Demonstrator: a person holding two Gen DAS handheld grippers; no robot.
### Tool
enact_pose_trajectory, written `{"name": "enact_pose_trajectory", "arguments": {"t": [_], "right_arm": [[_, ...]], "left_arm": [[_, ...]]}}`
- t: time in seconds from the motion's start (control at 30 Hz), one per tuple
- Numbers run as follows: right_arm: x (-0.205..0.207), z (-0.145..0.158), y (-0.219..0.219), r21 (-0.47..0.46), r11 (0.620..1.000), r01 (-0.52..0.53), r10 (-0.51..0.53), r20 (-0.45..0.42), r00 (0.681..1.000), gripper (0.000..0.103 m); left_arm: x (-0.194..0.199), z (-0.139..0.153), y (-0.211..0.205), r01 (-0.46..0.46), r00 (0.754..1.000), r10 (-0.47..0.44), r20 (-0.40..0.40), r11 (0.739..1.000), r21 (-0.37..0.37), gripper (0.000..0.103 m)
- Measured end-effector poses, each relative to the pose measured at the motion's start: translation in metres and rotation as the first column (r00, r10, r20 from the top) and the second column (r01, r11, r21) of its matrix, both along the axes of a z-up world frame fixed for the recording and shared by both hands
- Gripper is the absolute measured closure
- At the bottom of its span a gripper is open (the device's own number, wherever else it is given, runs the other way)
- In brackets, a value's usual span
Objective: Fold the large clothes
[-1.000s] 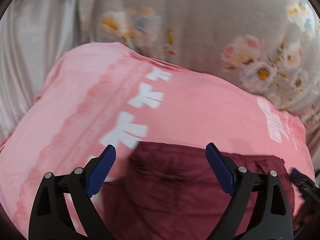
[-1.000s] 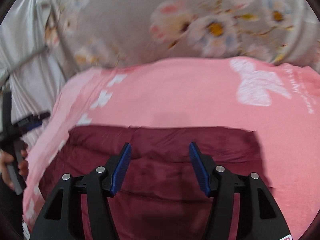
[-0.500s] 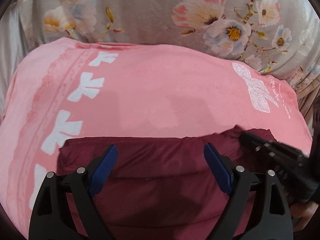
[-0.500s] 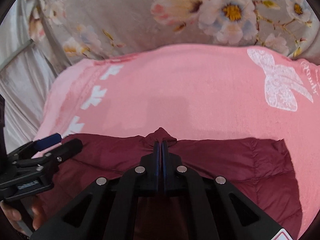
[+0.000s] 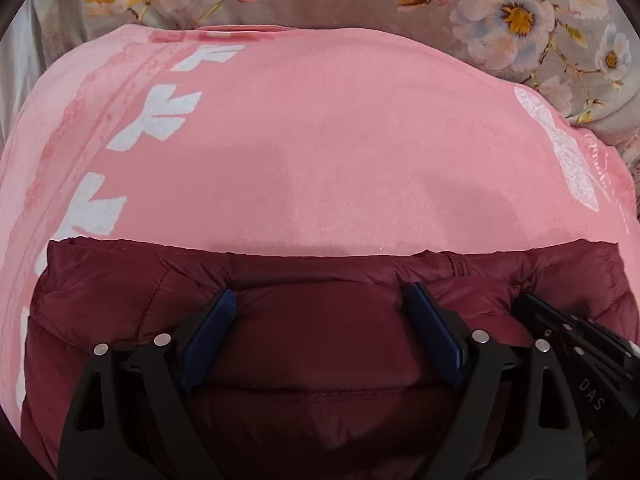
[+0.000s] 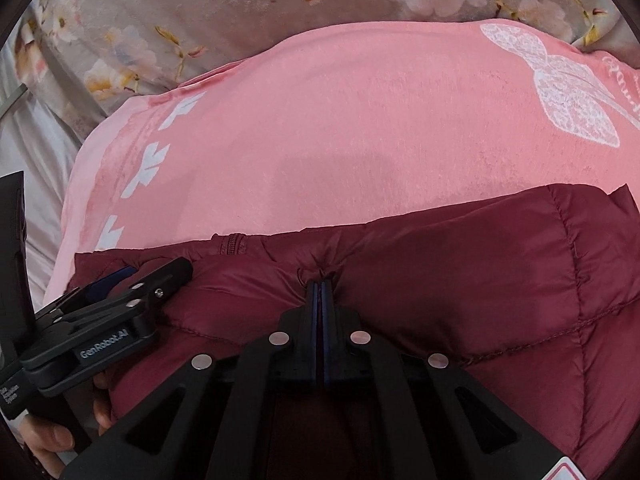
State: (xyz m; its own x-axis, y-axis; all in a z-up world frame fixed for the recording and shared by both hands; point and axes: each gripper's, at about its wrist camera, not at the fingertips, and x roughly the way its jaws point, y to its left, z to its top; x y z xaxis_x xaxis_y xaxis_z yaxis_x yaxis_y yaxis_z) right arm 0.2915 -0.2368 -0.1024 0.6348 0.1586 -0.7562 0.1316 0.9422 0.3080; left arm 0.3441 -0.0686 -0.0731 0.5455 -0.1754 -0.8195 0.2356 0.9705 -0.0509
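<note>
1. We clamp the right gripper (image 6: 320, 292) tight on a pinch of the maroon puffer jacket (image 6: 460, 280), which lies on the pink blanket (image 6: 320, 120).
2. Our left gripper (image 5: 320, 312) gapes wide over the jacket, holding nothing; next it probably needs to pinch the fabric.

Both close, steeply above jacket (image 5: 320, 332)

One maroon puffer jacket (image 5: 320, 344), one pink blanket (image 5: 320, 140), one floral sheet (image 5: 520, 20), two tongs (image 5: 320, 332) (image 6: 320, 296).
</note>
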Motion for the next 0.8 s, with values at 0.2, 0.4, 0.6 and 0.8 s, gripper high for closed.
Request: {"name": "enact_pose_trajectory", "arguments": {"t": [0.2, 0.4, 0.6, 0.8], "right_arm": [[0.000, -0.002, 0.006, -0.057, 0.998, 0.006, -0.005, 0.022, 1.000, 0.103], [-0.019, 0.016, -0.011, 0.028, 0.999, 0.023, -0.024, 0.065, 0.998, 0.097], [-0.099, 0.052, -0.019, -0.037, 0.997, 0.065, -0.060, 0.121, 0.991, 0.092], [-0.131, 0.028, 0.008, -0.033, 0.999, 0.020, -0.017, 0.073, 0.997, 0.092]], "left_arm": [[-0.001, -0.006, -0.004, -0.007, 0.999, 0.006, 0.032, 0.999, 0.032, 0.016], [-0.013, 0.011, 0.009, 0.005, 0.999, -0.005, 0.042, 1.000, 0.006, 0.017], [-0.078, 0.059, 0.043, 0.053, 0.996, -0.044, 0.079, 0.992, -0.119, 0.017], [-0.130, 0.031, 0.024, 0.062, 0.997, -0.058, 0.048, 0.995, -0.073, 0.017]]}}
